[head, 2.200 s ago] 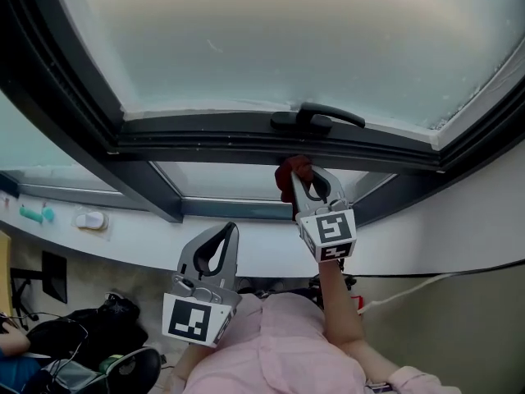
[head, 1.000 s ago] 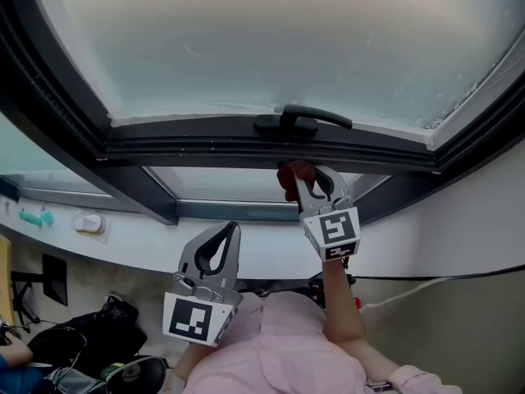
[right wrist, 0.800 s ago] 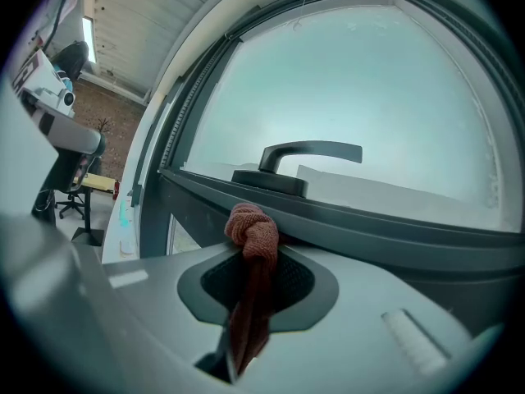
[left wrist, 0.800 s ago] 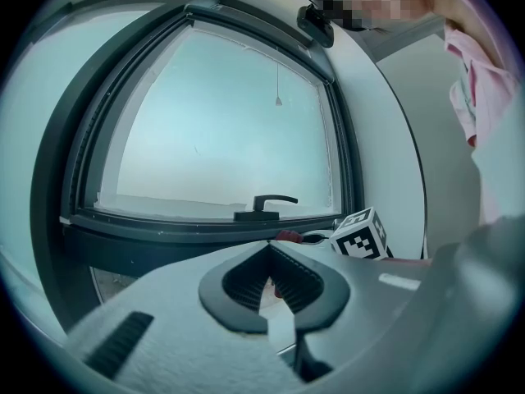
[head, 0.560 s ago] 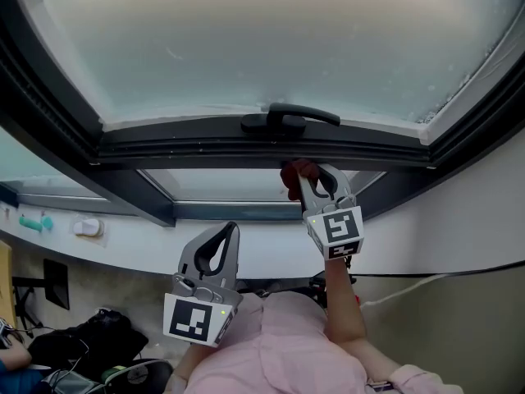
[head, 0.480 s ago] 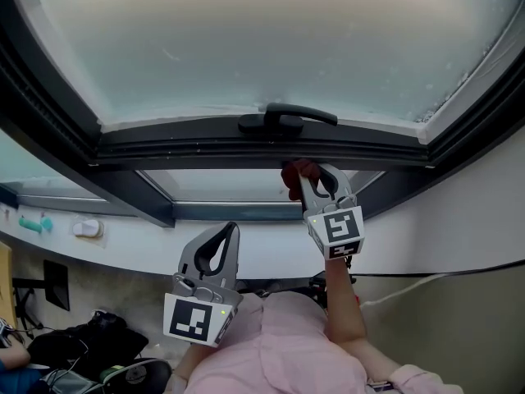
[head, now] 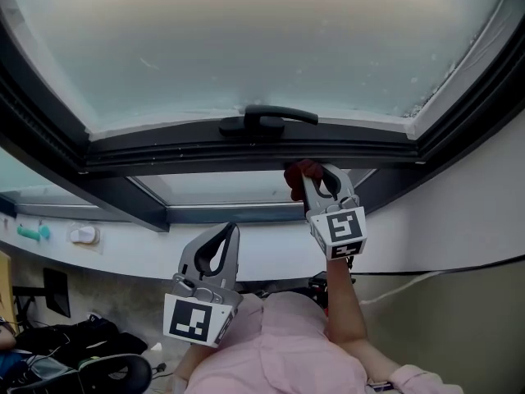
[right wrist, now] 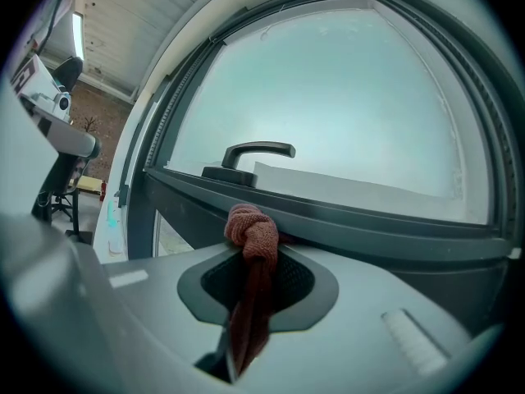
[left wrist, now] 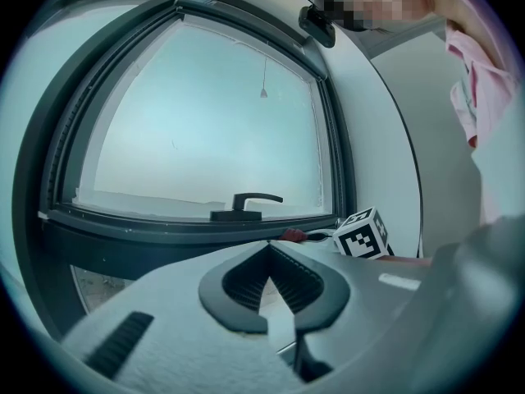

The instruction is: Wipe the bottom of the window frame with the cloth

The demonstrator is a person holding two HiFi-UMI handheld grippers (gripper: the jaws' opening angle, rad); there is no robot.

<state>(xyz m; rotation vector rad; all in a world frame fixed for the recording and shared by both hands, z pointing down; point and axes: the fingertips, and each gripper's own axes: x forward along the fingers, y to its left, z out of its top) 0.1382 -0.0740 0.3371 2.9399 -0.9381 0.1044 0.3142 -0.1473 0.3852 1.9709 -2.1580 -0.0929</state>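
Observation:
A dark window frame runs across the head view, its black handle above the bottom rail. My right gripper is shut on a reddish-brown cloth, whose knotted end presses against the underside of the bottom rail, a little right of the handle. My left gripper hangs lower and to the left, away from the frame, shut with nothing in it. In the left gripper view the cloth and the right gripper's marker cube show beyond the jaws.
A lower glass pane sits under the rail, with a white sill below it. A white wall closes the right side. A teal item and a white item lie on the sill at left.
The right gripper with the cloth has slid a little to the right along the bottom rail, away from the handle. The left gripper has stayed where it was.

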